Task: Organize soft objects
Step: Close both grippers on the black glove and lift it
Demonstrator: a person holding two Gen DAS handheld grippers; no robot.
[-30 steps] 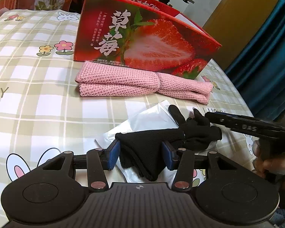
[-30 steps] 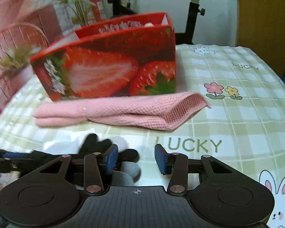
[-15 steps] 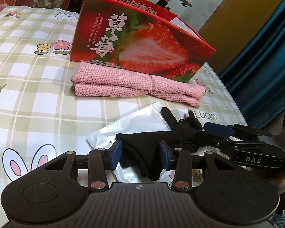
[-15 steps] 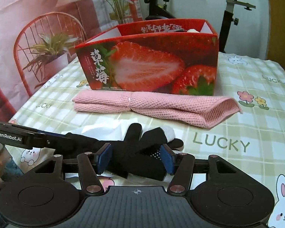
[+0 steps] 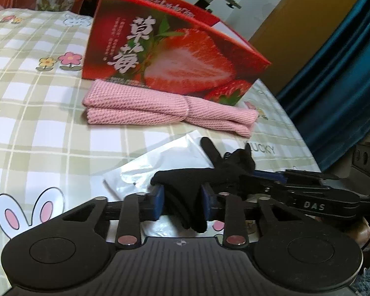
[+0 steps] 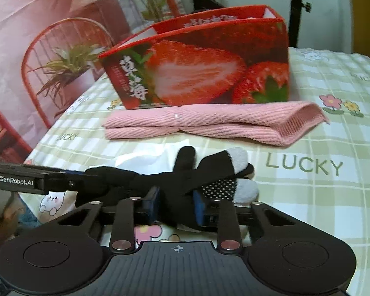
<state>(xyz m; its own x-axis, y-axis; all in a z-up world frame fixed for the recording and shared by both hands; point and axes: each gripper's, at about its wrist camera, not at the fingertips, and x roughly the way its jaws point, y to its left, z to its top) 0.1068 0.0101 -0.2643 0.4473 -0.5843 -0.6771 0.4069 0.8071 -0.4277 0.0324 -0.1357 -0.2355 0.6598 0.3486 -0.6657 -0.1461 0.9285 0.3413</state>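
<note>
Both grippers have hold of the same black glove [image 5: 185,185], one at each end, just above the counter [image 5: 37,133] with its checked cloth of rabbits and flowers. The left gripper [image 5: 182,203] has its jaws closing on the cuff end; the blue pads [image 5: 157,203] press the dark fabric from both sides, and a fold of it hangs down below them. The right gripper [image 6: 176,203] comes in from the other side, its jaws also closing, pinching the glove near the palm, where a patch of white dots [image 6: 219,186] shows. The glove's fingers [image 6: 187,157] stick out beyond the right gripper, two of them ending in grey tips [image 6: 238,157]. The glove is stretched between the two grippers.

Under the glove lies a clear plastic bag [image 5: 165,157], flat on the cloth. Behind it, a folded pink towel [image 5: 167,111] rests lengthwise, and right behind that, touching or nearly so, stands a red strawberry box [image 5: 175,59], open at the top. An exercise bike [image 6: 298,7] stands behind the counter, a red wire chair [image 6: 37,56] with a plant [image 6: 66,66] off to one side.
</note>
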